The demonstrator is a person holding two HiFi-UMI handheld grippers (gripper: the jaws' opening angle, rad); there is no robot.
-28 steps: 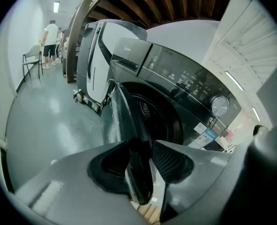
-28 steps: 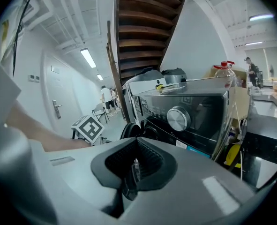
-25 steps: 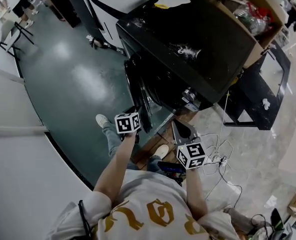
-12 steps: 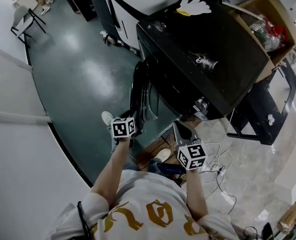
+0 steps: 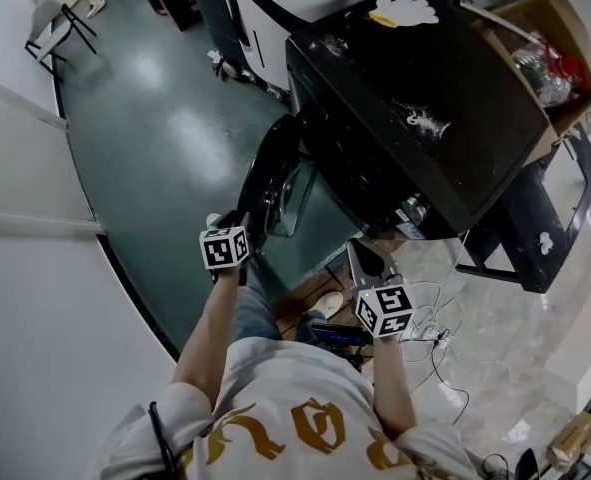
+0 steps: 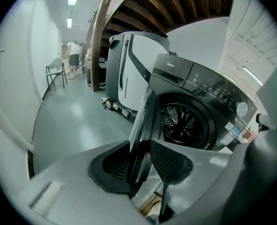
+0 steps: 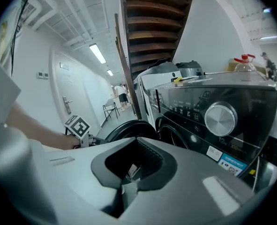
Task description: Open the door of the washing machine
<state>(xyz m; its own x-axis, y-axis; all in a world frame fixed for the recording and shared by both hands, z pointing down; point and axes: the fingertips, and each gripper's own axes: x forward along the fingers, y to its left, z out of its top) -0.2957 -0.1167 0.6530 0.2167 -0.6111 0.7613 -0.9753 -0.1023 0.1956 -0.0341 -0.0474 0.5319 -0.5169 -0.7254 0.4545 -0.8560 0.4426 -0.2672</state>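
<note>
The left gripper point(image 5: 237, 230) is clamping its jaws on the free edge of the door point(image 5: 271, 173), left of centre in the head view. In the left gripper view the door's rim is running up between the two dark pads. The grip is sitting on the edge that seems farthest from the hinge, probably for the most leverage on the swing. The door is standing partly open, angling away from the washing machine point(image 5: 425, 98) and leaving the drum point(image 6: 183, 123) showing. The right gripper point(image 5: 368, 265) is hanging at lower centre with its jaws together on nothing, likely keeping out of the door's arc. The door probably needs swinging wider.
</note>
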